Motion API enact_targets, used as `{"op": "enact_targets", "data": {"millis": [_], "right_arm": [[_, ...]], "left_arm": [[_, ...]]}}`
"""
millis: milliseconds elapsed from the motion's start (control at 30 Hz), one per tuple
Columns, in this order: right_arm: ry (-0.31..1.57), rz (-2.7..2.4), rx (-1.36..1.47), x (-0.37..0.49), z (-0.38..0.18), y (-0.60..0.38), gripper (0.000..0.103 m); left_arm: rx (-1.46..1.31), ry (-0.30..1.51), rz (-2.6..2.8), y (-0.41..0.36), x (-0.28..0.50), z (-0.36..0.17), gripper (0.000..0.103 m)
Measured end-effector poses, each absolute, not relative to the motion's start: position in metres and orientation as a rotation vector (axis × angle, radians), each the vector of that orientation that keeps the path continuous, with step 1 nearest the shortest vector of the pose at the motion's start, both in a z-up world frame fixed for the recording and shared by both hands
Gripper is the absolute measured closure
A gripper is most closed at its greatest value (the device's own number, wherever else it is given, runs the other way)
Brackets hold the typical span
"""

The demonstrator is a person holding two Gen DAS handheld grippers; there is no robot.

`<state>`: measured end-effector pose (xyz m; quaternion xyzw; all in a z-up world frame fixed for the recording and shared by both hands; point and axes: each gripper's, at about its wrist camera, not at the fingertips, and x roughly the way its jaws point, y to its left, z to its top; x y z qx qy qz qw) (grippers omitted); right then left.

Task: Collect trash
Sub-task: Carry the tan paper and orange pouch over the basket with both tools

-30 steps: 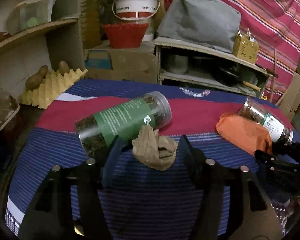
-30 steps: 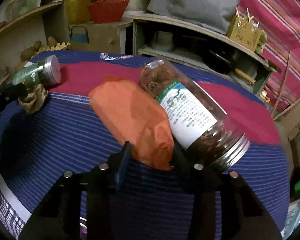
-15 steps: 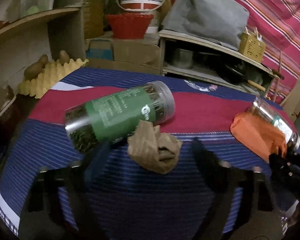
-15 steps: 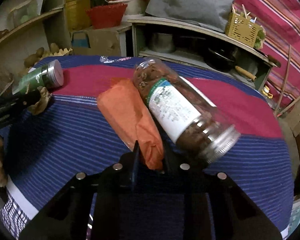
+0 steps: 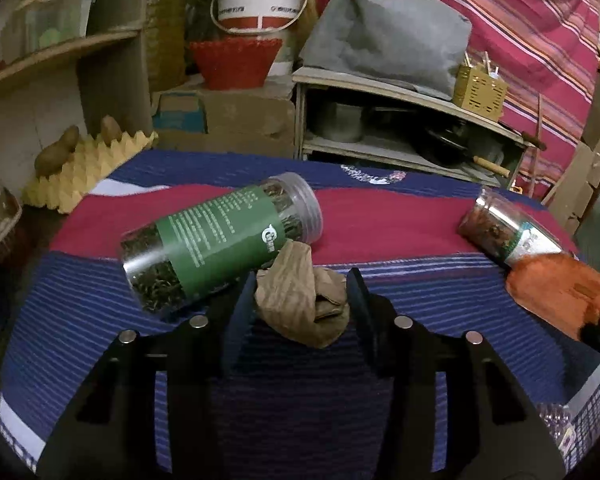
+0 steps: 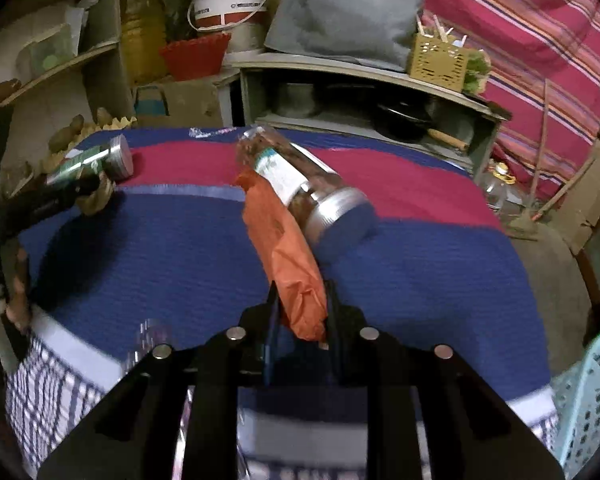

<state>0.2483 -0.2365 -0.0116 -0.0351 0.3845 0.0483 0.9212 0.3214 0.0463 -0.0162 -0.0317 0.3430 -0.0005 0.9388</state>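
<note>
Right wrist view shows the right gripper (image 6: 300,308) pinched narrow on the near end of the crumpled orange paper (image 6: 288,256), which stretches away from the jaws and lies against the side of the jar with the white label (image 6: 300,184) just beyond it. Its jaws have just been closing, with the paper between them. The hold is only on the paper's tail, so a quick pull could tear it or let it slide free. Because the far end touches the jar, dragging the paper could also set that jar rolling across the striped cloth (image 6: 172,248) toward the right edge.

From the left wrist view, the left gripper (image 5: 296,296) has its jaws half-wide on either side of the brown paper wad (image 5: 300,300), and they have just been closing on it. Whether the pads already press it I cannot tell; the wad fills most of the gap. It lies just ahead of the fingertips and touches the green-labelled jar (image 5: 220,240), which lies on its side immediately beyond and to the left. The left finger (image 5: 236,308) sits close under that jar's wall, so a further push forward would likely nudge the jar and roll it. A loose squeeze may only crush the wad without lifting it.

A pale blue basket (image 6: 588,396) shows at the right gripper's lower right, possibly the bin.
</note>
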Motion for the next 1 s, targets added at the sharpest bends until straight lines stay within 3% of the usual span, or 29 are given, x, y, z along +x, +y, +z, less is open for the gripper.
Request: {"op": "enact_targets", "data": {"millis": [633, 1000], "right_arm": [[0.707, -0.049, 0.013, 0.110, 0.011, -0.317, 0.082], [0.618, -0.146, 0.123, 0.058, 0.025, -0.389, 0.082]], "left_arm": [[-0.001, 0.504, -0.182, -0.063, 0.183, 0.066, 0.057], [0.008, 0.516, -0.337, -0.146, 0.145, 0.060, 0.057]]}}
